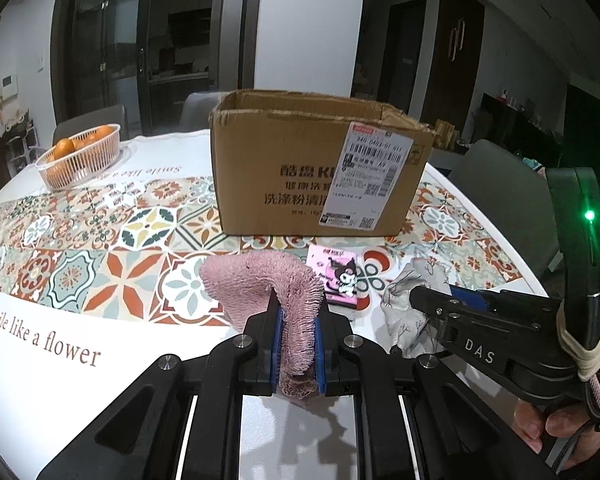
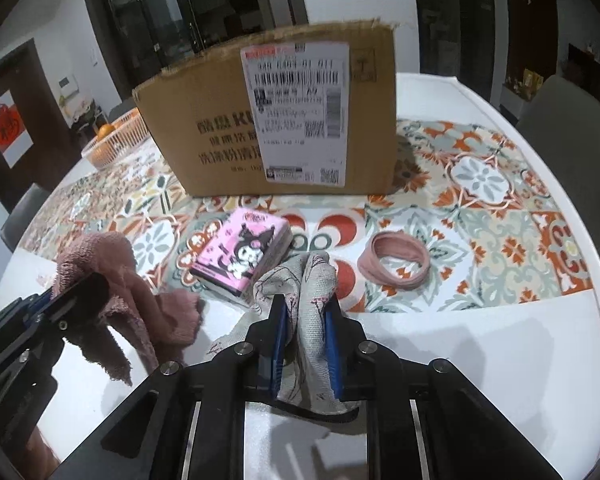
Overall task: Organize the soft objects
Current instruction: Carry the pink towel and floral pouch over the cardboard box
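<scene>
Left hand-held gripper [image 1: 296,344] clamps the fuzzy pink towel [image 1: 260,284], right hand-held gripper [image 2: 306,344] pinches the grey floral cloth [image 2: 312,280] – neither yet in the brown cardboard box [image 1: 300,176] – pink tissue pack [image 2: 242,254] and pink fabric loop [image 2: 394,260] lie on the desk [image 2: 460,360]

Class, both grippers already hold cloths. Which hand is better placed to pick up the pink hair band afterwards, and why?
Right, probably. The pink hair band lies just right of the right gripper, which holds the floral cloth. The left gripper, clamping the pink towel, sits farther away.

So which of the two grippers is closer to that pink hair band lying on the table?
Right. The right gripper, shut on the floral cloth, sits just short and left of the pink hair band. The left gripper, holding the pink towel, is farther left, beyond the tissue pack.
</scene>
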Available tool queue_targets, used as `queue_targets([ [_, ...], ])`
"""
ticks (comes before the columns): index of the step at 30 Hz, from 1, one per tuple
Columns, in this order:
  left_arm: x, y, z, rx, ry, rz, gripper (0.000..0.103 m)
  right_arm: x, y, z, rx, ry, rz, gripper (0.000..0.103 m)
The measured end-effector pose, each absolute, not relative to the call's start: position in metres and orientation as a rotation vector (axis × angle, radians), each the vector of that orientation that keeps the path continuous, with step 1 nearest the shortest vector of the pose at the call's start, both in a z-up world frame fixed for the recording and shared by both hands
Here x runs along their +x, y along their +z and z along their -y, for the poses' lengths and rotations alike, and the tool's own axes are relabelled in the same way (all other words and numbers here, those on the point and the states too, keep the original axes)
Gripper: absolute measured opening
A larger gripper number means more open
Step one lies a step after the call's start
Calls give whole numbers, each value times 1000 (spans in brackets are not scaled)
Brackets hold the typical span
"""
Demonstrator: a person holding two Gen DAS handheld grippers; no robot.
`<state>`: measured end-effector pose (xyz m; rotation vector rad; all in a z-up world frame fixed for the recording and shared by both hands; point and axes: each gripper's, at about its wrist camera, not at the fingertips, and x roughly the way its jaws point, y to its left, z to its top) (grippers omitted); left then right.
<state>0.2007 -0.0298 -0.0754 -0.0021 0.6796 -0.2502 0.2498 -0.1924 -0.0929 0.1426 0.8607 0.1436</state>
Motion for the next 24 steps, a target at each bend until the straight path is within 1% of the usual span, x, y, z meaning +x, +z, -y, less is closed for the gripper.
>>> queue_targets([
  [13, 191, -32, 30, 4, -260, -580, 14, 231, -39, 200, 173, 143, -728, 19],
  [24, 193, 20, 28, 2, -291, -508, 14, 223, 20, 202, 183, 136, -626, 19],
])
